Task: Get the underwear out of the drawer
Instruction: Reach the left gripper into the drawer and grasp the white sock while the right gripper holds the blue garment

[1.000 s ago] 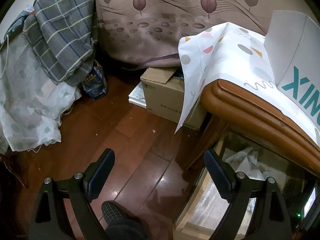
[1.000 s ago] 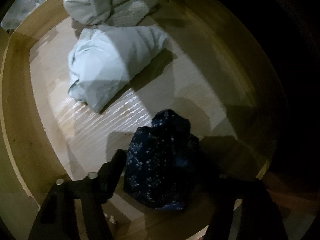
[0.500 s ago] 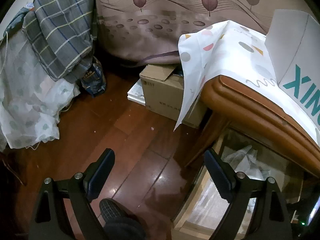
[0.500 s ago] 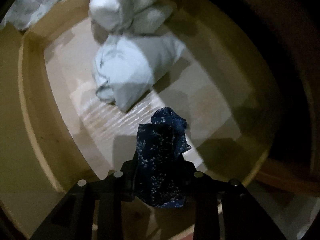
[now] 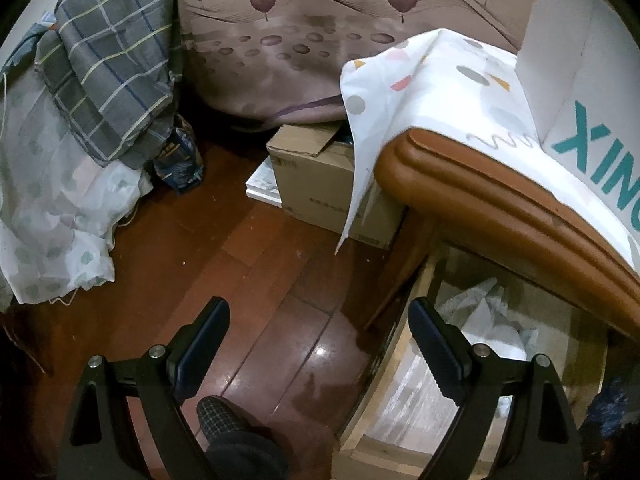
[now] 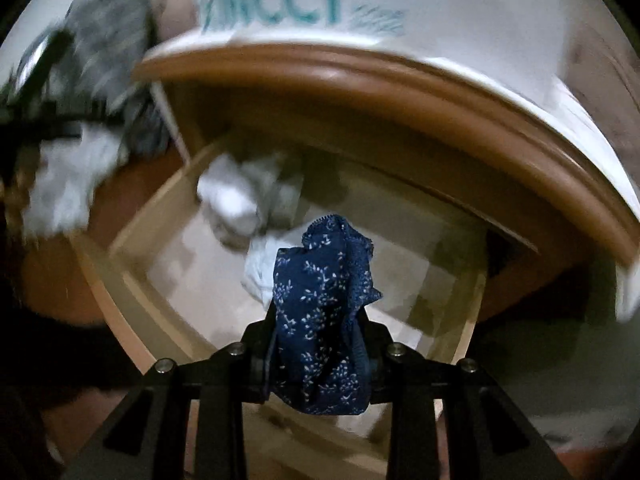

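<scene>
white box on the cloth-covered worktop: large teal letters "xin", cut off at the frame edge in the left wrist view; blurred "cci" follows in the right wrist view.

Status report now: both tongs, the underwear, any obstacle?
Right tongs shut on blue underwear, lifted above open drawer. Left tongs open, empty, over floor. Tabletop edge overhangs the drawer; nothing else in the way.

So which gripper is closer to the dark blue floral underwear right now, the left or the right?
Right. The right gripper has its jaws clamped on the dark blue floral underwear, above the open drawer. The left gripper hangs open beside the drawer's edge, holding nothing.
</scene>
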The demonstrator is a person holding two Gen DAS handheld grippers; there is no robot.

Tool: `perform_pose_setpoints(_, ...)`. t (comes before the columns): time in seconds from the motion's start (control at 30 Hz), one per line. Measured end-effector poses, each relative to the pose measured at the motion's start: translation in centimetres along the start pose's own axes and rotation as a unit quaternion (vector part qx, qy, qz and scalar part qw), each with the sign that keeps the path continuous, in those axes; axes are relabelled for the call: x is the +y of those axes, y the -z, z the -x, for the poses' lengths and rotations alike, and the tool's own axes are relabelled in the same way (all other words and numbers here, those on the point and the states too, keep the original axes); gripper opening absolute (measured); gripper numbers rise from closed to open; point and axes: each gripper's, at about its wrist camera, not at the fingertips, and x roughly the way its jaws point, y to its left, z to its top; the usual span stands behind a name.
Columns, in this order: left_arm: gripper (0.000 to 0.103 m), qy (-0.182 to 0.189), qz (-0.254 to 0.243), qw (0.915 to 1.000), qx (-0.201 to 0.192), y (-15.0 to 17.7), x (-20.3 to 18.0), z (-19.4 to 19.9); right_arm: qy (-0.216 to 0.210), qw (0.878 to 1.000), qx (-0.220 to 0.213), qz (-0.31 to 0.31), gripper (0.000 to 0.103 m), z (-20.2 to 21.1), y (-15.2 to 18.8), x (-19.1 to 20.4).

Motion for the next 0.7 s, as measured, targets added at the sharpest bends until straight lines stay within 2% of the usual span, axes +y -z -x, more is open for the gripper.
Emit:
perform_pose_setpoints(0.1,0.089,0.011,-0.003,0.9999,0.011,0.4,-0.6,-0.3,0.013,0.998,-0.025,-0.051,0.031,0.3,-0.2,-0.7)
perform_pose_setpoints(0.27,0.089,0.042,-0.002,0.9983,0.04,1.4,-2.1,-0.9,0.046,0.994,-0.047,-0.088,0.031,0.5,-0.7,-2.7)
perform_pose_setpoints(0.37,0.089,0.098,0.027,0.9908,0.089,2.5,-3.1,-1.8,0.031,0.99,-0.047,-0.127,0.031,0.0,-0.8,-4.4)
perform_pose_setpoints(0.47,0.089,0.144,0.048,0.9831,0.103,3.3,-4.5,-1.7,0.02,0.989,-0.058,-0.132,0.031,0.6,-0.7,-4.9)
perform_pose_setpoints(0.6,0.089,0.16,0.056,0.9808,0.096,3.9,-6.2,-1.5,0.007,0.988,-0.063,-0.143,0.031,1.0,-0.5,-5.5)
perform_pose_setpoints(0.7,0.087,0.178,0.101,0.9709,0.124,4.3,-6.4,-2.7,0.001,0.985,-0.067,-0.161,0.031,1.7,-0.4,-6.6)
